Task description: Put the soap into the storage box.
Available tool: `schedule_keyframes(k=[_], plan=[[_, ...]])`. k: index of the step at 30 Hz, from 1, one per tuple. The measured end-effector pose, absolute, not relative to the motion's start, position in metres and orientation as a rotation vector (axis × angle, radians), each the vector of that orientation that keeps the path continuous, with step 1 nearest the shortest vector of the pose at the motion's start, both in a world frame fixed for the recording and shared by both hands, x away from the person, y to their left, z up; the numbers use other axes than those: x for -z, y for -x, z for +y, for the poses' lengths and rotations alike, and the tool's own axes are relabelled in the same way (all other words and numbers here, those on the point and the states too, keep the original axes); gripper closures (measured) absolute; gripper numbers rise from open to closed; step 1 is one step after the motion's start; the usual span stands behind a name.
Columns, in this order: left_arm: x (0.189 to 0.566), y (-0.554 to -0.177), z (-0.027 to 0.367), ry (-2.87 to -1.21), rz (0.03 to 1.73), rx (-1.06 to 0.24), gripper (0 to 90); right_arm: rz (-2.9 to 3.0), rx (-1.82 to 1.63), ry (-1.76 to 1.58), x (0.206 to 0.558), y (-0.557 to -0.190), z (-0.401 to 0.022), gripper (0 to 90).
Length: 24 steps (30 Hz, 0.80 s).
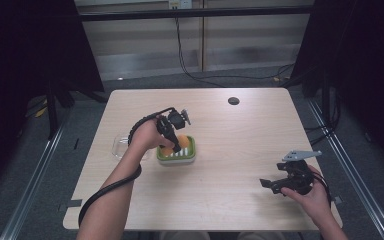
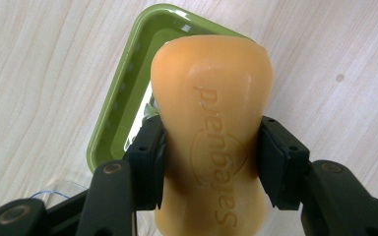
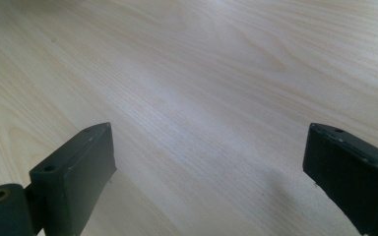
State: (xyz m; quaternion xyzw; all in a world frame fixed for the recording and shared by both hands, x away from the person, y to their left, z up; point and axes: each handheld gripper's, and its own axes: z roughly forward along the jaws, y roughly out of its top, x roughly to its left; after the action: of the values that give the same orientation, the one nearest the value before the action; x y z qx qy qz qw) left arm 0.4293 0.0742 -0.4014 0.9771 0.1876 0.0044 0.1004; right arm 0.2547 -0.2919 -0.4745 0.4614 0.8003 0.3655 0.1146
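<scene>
Table [image 1: 220, 165], light wood grain, carries everything; a small dark round disc [image 1: 233, 100] sits near its far edge, right of centre. Clear plastic lid or tray [image 1: 119, 146] lies toward the left edge, partly behind the left forearm. Green soap dish [image 1: 186, 155] sits just right of it, left of the table's centre, white ribbed insert visible inside. Left gripper [image 1: 172, 142] hangs over the dish, pointing down, cable looping back along the arm. Its fingers [image 2: 145, 162] are clamped on an orange soap bar [image 2: 211, 142], pads pressing both narrow sides at the waist of the bar; embossed lettering faces the left gripper view. Bar is held above the dish, whether its lower end touches the insert can't be told. Right gripper [image 1: 275, 185] rests near the right front corner, well apart from the dish, fingers [image 3: 74, 177] spread wide with bare table between them.
</scene>
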Motion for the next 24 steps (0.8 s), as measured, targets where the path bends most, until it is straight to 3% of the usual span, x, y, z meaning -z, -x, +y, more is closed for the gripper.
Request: schedule_keyframes(k=[24], plan=[[0.4023,-0.4382,0.077,-2.905,0.525,-0.006,50.0,2.367,-1.053,-1.337,0.477,-0.2555,-0.2899,5.0]])
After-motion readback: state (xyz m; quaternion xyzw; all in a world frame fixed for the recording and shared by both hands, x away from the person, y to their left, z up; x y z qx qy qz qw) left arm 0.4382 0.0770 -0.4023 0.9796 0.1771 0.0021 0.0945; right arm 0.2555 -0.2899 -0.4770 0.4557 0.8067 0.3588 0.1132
